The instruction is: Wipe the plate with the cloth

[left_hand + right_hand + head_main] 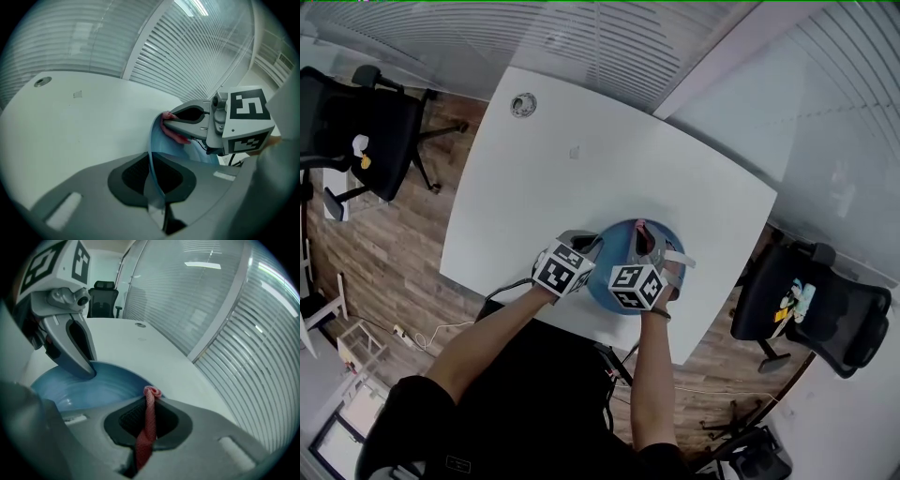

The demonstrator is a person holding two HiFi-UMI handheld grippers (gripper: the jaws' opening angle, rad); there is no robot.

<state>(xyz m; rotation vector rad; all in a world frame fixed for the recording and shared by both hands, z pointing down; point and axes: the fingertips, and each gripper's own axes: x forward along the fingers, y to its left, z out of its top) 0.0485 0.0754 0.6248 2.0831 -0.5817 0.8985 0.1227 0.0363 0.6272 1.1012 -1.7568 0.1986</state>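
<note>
Both tongs were clamped: left gripper [153,177] on the blue plate [93,385] rim, right gripper [148,427] on the pink cloth [152,393]. Plate sat at the table [581,169] near edge. Cloth was at the far rim; wiping likely partway, rest unverified.

The left gripper [596,246] and right gripper [643,231] are smooth grey moulded shells with long tapering jaws. Each jaw is lined with a black, finely ribbed pad [129,420]. Each gripper carries a white cube [563,269] printed with black square markers, with round metal fittings [77,298] just below it. A thin black cable [504,291] trails from the left one. The person wears a black top [534,403] with short sleeves, and what looks like a dark band [657,314] at the right wrist.
</note>
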